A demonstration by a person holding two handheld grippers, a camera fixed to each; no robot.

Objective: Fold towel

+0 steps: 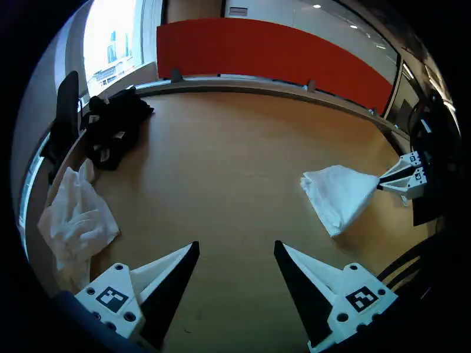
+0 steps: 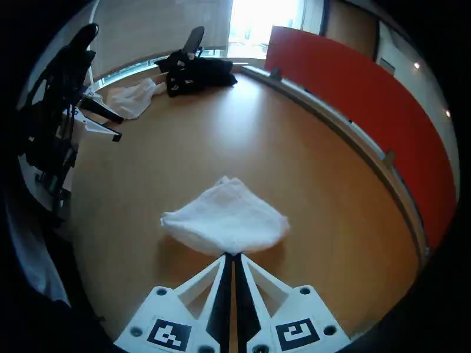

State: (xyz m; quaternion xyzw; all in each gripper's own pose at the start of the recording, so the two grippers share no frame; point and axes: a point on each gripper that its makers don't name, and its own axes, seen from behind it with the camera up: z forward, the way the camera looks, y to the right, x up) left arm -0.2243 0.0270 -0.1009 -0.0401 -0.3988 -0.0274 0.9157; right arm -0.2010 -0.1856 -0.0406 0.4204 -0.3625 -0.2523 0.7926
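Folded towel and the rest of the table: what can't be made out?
- Right gripper view: folded towel, near corner hidden by the right hand-held gripper; layer count unclear.
- Left gripper view: crumpled white cloth, lower end covered by the left hand-held gripper.
- Left gripper view: black heap, too dark to identify.

The folded towel [image 2: 226,222] and crumpled cloth [image 1: 76,220] are white, the table [image 1: 235,153] orange-brown, the partition [image 1: 277,50] red, the clothes heap [image 1: 112,126] black, the left gripper [image 1: 235,246] and right gripper [image 2: 234,256] white with black-and-white markers.
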